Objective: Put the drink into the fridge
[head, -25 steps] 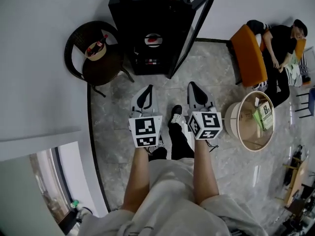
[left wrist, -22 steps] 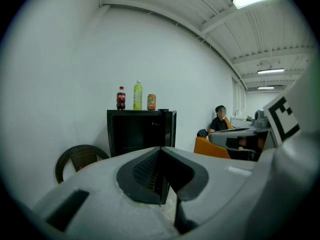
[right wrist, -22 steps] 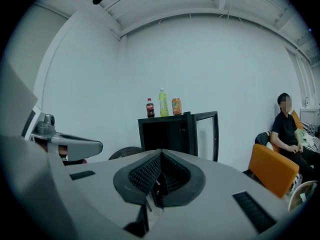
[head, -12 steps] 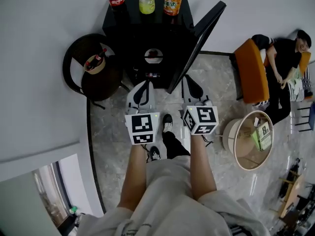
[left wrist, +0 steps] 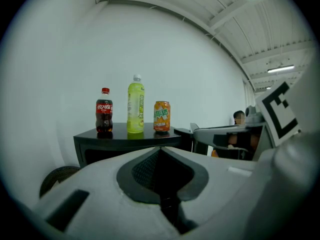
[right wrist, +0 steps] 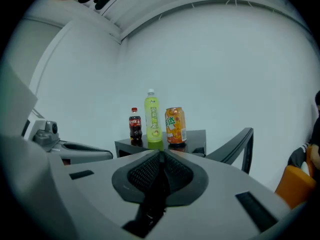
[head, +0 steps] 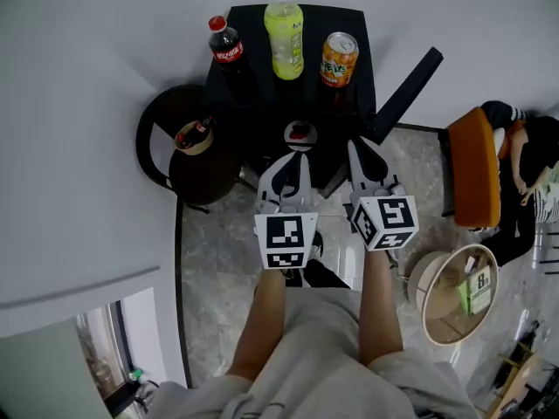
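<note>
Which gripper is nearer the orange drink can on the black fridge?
Right. The right gripper is almost straight in front of the orange drink can; the left gripper is off to its left.

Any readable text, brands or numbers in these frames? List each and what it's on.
"年达": orange can, rest of the name turned away.
"8": box on the round table, probably; other print too small.
Cola bottle: white script on red label, too small to read.
Green bottle: label print blurred.
Marker cubes: square patterns, no words.

Glossy blk fridge point(head: 351, 21), shiny metal can point(head: 339, 58), plastic bottle point(head: 284, 33), polished marble floor point(head: 218, 234)
</note>
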A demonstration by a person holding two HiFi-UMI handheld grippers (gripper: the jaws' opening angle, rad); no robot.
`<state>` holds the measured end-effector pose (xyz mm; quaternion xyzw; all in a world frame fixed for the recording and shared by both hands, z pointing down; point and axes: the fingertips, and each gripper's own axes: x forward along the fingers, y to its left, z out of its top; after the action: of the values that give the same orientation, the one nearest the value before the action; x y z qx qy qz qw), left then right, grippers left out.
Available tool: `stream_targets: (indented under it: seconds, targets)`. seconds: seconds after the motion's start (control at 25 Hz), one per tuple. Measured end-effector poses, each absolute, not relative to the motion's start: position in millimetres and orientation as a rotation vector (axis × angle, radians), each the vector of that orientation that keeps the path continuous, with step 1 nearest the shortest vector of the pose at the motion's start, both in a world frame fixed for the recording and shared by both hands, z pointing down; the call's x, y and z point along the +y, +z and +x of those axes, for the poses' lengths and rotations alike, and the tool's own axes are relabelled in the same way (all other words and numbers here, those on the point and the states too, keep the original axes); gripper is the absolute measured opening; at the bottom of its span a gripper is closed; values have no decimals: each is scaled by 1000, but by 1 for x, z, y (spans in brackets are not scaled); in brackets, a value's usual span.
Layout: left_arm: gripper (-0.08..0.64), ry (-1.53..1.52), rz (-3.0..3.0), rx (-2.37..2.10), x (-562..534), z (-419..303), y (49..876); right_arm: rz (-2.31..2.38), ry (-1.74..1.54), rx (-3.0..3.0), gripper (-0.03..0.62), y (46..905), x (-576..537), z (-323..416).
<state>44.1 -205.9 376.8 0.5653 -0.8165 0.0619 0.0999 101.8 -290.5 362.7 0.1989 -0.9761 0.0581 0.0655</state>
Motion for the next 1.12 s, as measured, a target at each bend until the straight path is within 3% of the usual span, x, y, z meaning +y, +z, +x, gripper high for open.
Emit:
stream_targets:
  seconds: [0.16, 0.32, 0.44, 0.76, 1.12]
  targets:
    - [9, 172, 1677, -2439, -229, 21, 361, 587, 168, -2967, 17, 343, -318, 74]
    - [9, 160, 1717, -2445, -253, -8, 350, 638, 115, -2925, 190, 322, -344, 47]
    - [9, 178, 1789, -2396, -270, -17, 348, 615, 1, -2830, 253, 312, -353, 28]
    - [9, 176, 2007, -2265, -315, -37, 326, 695, -3, -2665, 310, 323, -396, -14]
    - [9, 174, 2183, -2060, -323, -40, 334, 694, 87, -2624, 316, 328, -407, -56]
